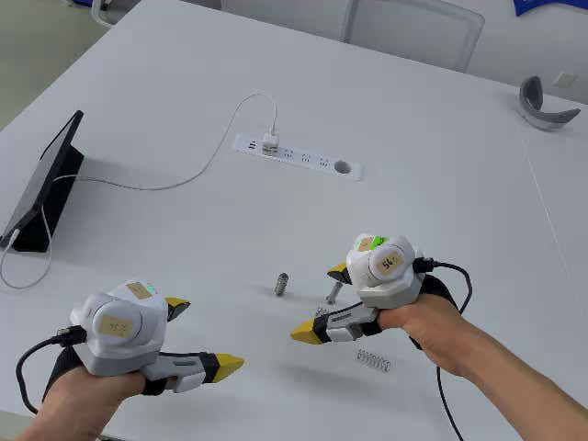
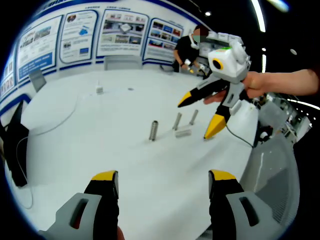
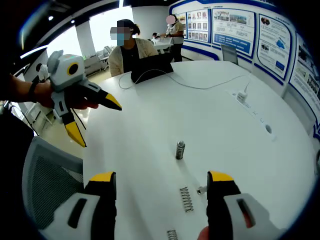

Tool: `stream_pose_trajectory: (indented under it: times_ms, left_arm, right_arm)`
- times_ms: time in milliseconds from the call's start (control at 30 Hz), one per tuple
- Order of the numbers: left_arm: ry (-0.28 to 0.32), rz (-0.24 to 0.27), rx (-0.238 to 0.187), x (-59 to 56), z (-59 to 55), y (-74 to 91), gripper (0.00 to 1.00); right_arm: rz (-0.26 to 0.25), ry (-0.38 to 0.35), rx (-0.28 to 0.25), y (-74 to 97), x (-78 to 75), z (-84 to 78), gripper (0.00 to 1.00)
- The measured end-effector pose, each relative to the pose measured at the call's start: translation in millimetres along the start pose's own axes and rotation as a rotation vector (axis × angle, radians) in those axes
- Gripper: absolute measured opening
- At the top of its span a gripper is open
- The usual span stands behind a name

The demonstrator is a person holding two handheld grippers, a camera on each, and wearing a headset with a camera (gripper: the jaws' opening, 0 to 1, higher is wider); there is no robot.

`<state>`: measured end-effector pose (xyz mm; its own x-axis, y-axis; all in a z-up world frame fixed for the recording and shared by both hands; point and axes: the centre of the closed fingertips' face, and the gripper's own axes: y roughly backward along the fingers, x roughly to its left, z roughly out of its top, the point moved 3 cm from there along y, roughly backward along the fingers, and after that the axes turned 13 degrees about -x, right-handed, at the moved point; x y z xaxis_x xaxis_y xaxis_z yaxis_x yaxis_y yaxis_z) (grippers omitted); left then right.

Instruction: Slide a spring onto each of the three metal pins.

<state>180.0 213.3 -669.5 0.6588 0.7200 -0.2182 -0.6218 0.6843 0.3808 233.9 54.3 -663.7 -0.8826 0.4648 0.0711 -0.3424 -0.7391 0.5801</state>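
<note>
Left gripper point(image 1: 202, 335): it is sitting at the lower left of the head view, held in a hand. Its yellow-tipped jaws are standing wide apart and are holding nothing. In its own view the jaws are rising from the bottom edge over bare table point(image 1: 165, 110).

Right gripper point(image 1: 322, 301): it is sitting right of centre in the head view, also hand-held, with its jaws likewise spread and empty. Its tips are pointing toward frame left, just beside the pins.

Task items: one pin with a spring on it point(image 1: 281, 284) is standing upright at centre frame. A bare pin point(image 1: 333, 292) is standing just to its right, close to the right gripper's upper jaw tip. In the left gripper view a third pin point(image 2: 193, 117) is standing beside the bare one. A loose spring point(image 1: 373, 360) is lying flat on the table below the right gripper. A second loose spring point(image 3: 186, 198) is lying between the right gripper's jaws in that gripper's view.

Other items: a power strip point(image 1: 294, 156) with a white cable point(image 1: 211, 152) is lying above centre. A tablet point(image 1: 46, 184) is standing at the left edge.
</note>
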Motion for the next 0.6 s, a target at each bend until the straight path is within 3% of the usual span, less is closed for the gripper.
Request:
stream_pose_trajectory:
  times_ms: [600]
  left_arm:
    - [-0.013,-0.010,0.000,-2.9,9.3,-11.2,0.76]
  right_arm:
    - [-0.108,-0.146,-0.087,27.2,1.4,-28.7,0.78]
